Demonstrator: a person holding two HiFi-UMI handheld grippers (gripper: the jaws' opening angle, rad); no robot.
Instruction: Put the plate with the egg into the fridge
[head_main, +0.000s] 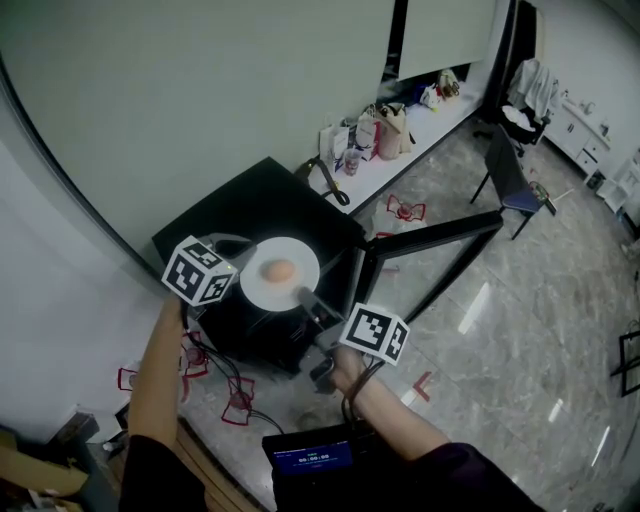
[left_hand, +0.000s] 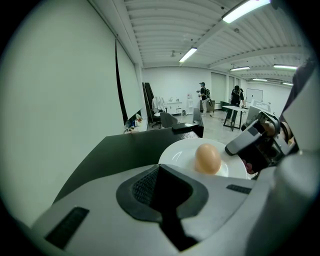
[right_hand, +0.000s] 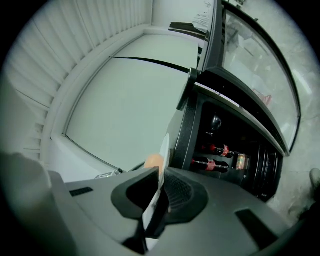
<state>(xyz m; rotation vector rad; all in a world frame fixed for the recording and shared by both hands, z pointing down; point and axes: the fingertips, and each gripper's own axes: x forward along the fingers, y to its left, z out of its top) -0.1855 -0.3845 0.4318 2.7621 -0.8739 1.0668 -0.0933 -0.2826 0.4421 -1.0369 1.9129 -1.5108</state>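
The left gripper (left_hand: 160, 172) has its jaws closed and empty, just beside the white plate (head_main: 258, 291) with the egg (head_main: 281, 270) over the black fridge's top (head_main: 255, 205). The right gripper (head_main: 304, 296) has its jaws clamped on the plate's rim. To the right, the fridge's glass door (head_main: 432, 250) hangs open above a glossy marble floor (head_main: 520, 330).

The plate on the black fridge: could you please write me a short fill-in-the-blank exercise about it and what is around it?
1. On the plate lies one ____.
2. The right hand-held gripper is shut on the plate's ____.
3. The door of the fridge stands ____.
Missing words: egg; rim; open.
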